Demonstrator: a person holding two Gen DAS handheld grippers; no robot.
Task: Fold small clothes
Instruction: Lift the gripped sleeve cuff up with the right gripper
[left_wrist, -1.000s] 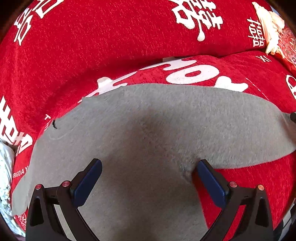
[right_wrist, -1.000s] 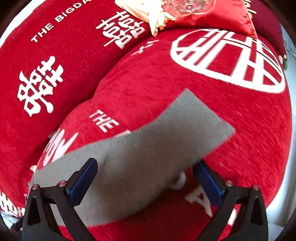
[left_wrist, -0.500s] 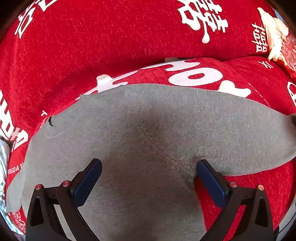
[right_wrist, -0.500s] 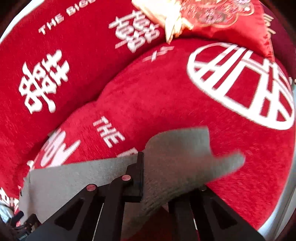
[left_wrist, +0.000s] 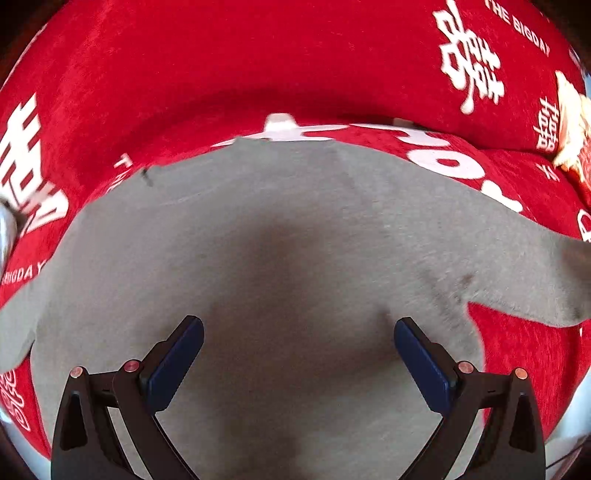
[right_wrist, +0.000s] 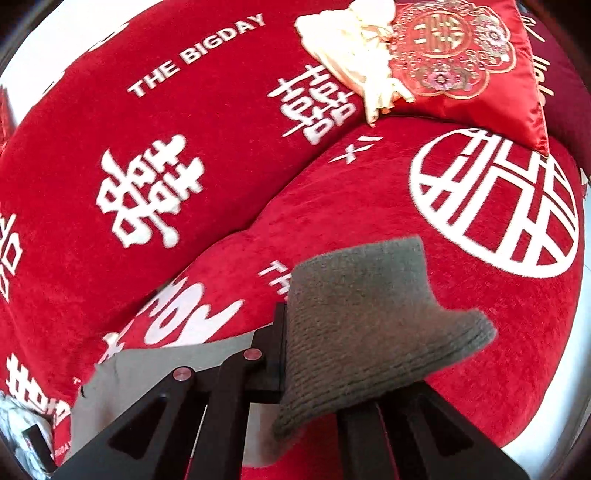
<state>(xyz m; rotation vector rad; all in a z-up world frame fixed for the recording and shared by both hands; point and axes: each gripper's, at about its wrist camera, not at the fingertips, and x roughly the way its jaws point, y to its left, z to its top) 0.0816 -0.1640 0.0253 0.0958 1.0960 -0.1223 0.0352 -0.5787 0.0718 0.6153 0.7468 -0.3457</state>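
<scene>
A small grey knit garment (left_wrist: 280, 236) lies spread flat on a red sofa seat. My left gripper (left_wrist: 298, 343) is open, its two blue pads wide apart just above the cloth near its front edge. My right gripper (right_wrist: 314, 354) is shut on the garment's right end (right_wrist: 362, 314) and holds that ribbed end lifted and curled above the seat. The rest of the grey cloth (right_wrist: 155, 373) lies flat to the left behind the fingers.
The red sofa cover (right_wrist: 155, 155) has white characters and lettering; its backrest rises behind the seat. A red embroidered cushion (right_wrist: 461, 62) and a cream cloth bundle (right_wrist: 347, 48) sit at the back right. The seat's front edge drops off at the right (right_wrist: 554, 406).
My right gripper closed on the garment's right end and lifted it off the seat. My left gripper stayed open and shifted a little over the cloth.
</scene>
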